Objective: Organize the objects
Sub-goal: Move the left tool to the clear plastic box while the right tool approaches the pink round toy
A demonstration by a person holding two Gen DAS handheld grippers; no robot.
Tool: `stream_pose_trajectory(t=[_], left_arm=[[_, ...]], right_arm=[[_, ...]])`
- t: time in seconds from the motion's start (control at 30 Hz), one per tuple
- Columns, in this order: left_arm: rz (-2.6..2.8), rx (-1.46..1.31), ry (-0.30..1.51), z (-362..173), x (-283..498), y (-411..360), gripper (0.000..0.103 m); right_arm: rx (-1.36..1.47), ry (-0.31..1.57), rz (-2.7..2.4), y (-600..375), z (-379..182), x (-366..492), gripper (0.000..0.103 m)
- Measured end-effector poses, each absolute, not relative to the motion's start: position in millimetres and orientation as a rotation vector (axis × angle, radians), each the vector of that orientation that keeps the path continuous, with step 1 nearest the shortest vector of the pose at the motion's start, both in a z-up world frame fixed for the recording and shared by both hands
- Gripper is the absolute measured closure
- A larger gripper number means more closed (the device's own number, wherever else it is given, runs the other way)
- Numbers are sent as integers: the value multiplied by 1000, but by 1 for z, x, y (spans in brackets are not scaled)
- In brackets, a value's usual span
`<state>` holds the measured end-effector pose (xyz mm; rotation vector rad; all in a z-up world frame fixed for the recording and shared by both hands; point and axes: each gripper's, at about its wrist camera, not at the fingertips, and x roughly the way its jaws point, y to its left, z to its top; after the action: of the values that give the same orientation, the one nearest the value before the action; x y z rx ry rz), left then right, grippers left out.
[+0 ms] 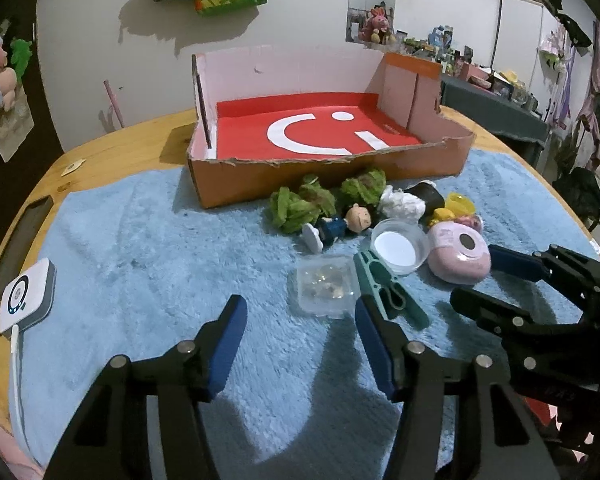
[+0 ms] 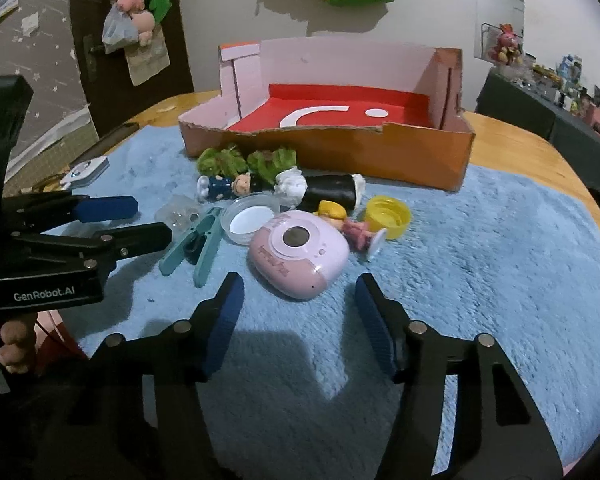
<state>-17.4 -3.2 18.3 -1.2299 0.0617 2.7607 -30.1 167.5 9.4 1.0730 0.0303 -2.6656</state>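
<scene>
A cardboard box (image 1: 328, 176) with a red floor stands open at the back of the blue mat (image 1: 160, 260). In front of it lies a cluster: green leafy toys (image 1: 300, 204), a boy figurine (image 1: 340, 226), a round clear lid (image 1: 398, 248), a teal clip (image 1: 384, 292), a small clear case (image 1: 324, 290), a pink toy camera (image 2: 298, 254), a yellow cap (image 2: 388, 214) and a girl figurine (image 2: 348, 222). My left gripper (image 1: 300, 306) hovers open just short of the clear case. My right gripper (image 2: 300, 280) is open over the camera's near edge, its pads not touching it.
A white square device (image 1: 26, 294) with a cable and a dark flat slab (image 1: 20, 240) lie at the mat's left edge. The wooden table (image 1: 120, 148) shows around the mat. A hand (image 2: 14, 344) holds the left gripper's handle. Shelves of clutter stand far right.
</scene>
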Motion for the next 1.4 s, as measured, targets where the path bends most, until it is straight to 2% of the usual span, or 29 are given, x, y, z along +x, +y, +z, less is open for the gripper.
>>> stream_pose_trajectory(t=[0.97, 1.0, 1.13, 1.4], left_arm=[[2748, -1244, 72, 11, -49, -2, 44], [2746, -1243, 69, 11, -50, -2, 45], [2743, -1237, 60, 12, -51, -3, 59], [2737, -1225, 57, 15, -49, -3, 59]], right_arm=[[1102, 39, -2646, 160, 11, -63, 47], [1103, 38, -2645, 160, 11, -64, 48], [1102, 30, -2641, 161, 11, -65, 49], [1072, 28, -2636, 160, 17, -61, 49]])
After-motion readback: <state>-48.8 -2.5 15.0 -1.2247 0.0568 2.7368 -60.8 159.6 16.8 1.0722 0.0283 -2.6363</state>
